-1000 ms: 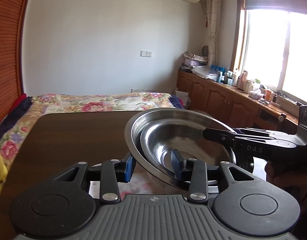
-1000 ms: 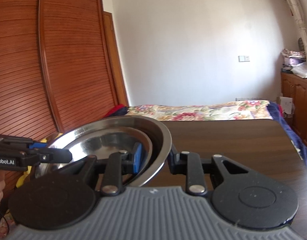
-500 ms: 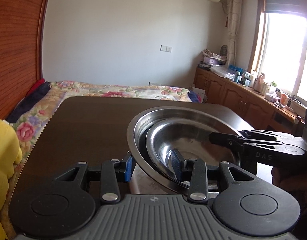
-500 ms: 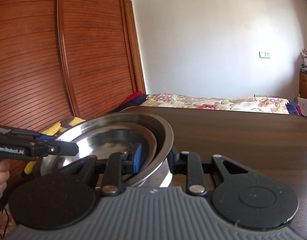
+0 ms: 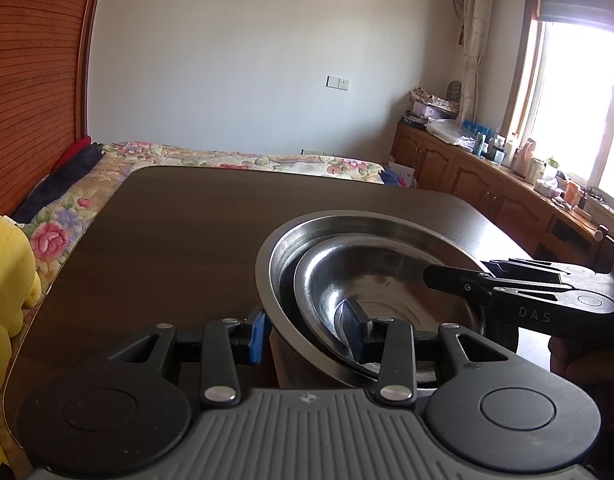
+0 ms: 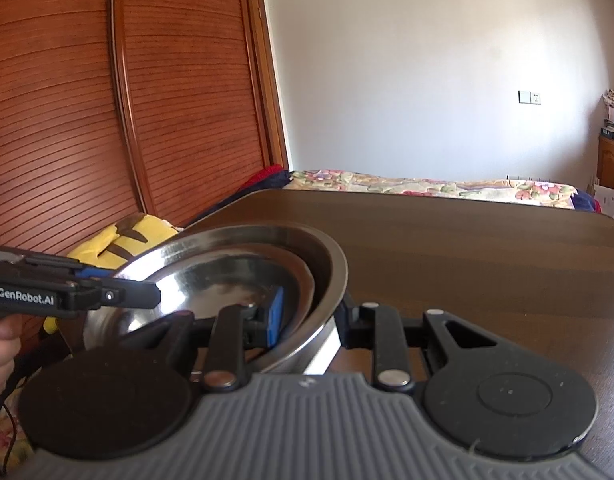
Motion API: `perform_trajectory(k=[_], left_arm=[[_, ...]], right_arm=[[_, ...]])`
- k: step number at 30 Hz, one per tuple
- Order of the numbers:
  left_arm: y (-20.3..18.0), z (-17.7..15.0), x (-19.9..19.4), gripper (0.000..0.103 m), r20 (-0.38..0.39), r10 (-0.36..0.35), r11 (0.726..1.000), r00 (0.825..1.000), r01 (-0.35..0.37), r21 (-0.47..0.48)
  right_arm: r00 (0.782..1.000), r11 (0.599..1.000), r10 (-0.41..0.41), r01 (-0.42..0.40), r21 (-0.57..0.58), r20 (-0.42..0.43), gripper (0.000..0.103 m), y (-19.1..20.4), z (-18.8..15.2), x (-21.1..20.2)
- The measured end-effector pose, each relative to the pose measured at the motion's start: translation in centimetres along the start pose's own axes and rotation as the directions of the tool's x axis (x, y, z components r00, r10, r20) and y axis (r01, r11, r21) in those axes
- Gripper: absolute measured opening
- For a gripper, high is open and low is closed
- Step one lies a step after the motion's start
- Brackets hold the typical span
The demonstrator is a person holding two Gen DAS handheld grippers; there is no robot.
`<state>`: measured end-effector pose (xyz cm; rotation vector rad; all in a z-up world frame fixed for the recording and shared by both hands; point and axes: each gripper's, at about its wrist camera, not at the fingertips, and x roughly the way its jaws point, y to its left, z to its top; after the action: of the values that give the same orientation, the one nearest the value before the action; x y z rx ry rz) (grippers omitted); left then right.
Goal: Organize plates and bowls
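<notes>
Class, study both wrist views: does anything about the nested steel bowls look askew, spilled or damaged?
The smaller bowl sits off-centre inside the large bowl, which is tilted between the left tongs and right tongs. No spill or damage shows.

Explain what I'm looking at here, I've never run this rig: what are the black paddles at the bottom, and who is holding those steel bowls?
No robot arm: a person holds a two-finger gripper in each hand, each with a fisheye camera looking along its fingers. The black paddles are the gripper's own linkages. In the left wrist view, the left gripper clamps the near rim of the large steel bowl; a smaller bowl sits nested inside. The right gripper clamps the opposite rim. Below is a dark wooden table. Each view shows the other gripper entering from the side.
</notes>
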<state>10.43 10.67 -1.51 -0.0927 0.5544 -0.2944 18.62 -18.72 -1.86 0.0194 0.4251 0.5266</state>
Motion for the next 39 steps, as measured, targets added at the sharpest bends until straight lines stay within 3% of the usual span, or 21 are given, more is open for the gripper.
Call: perform_trajectory(k=[6,11,13,19,25,28,30,35,39], left_arm=[[-0.1,-0.2,-0.1,0.042,0.010,0.012,1.000,1.000,-0.012,0.015],[-0.3,-0.3,-0.2,0.055,0.015,0.056,0.998,0.998,-0.056,0.025],[-0.5,-0.3,-0.4,0.066,0.025,0.076,0.997,0.997,-0.077,0.026],[-1.4,0.0,-1.6,0.085,0.077,0.119,0.992,0.990,-0.122,0.044],[-2.7,0.4,-2.8,0.095,0.116,0.117,0.991,0.986,-0.124,0.049],[-4.0,0.7,-3.4,0.103,0.146,0.125,0.989,0.981,-0.136,0.065],[-4.9,0.7,-3.7,0.103,0.164,0.131,0.985,0.978,-0.146,0.086],[-6.7,0.3,-3.9,0.103,0.190,0.164,0.978,0.968,-0.185,0.100],[-8.0,-0.2,-3.8,0.103,0.204,0.174,0.971,0.963,-0.203,0.127]], right_arm=[[1.000,1.000,0.005,-0.005,-0.007,0.007,0.031,0.0,-0.1,0.1],[1.000,0.999,-0.027,0.027,-0.018,0.012,0.053,0.0,-0.1,-0.4],[0.999,0.999,-0.045,0.045,-0.017,0.023,0.055,0.0,0.0,-0.9],[0.992,0.995,-0.101,0.102,-0.015,0.070,0.065,0.0,0.2,-3.7],[0.983,0.989,-0.146,0.148,-0.007,0.112,0.070,0.2,0.4,-6.1],[0.975,0.984,-0.177,0.180,-0.006,0.135,0.083,0.3,0.4,-6.9],[0.969,0.980,-0.194,0.197,-0.001,0.152,0.093,0.6,0.2,-7.3],[0.956,0.971,-0.238,0.236,0.032,0.168,0.103,0.2,-0.3,-8.3],[0.939,0.956,-0.294,0.289,0.056,0.177,0.103,-0.2,-0.9,-8.7]])
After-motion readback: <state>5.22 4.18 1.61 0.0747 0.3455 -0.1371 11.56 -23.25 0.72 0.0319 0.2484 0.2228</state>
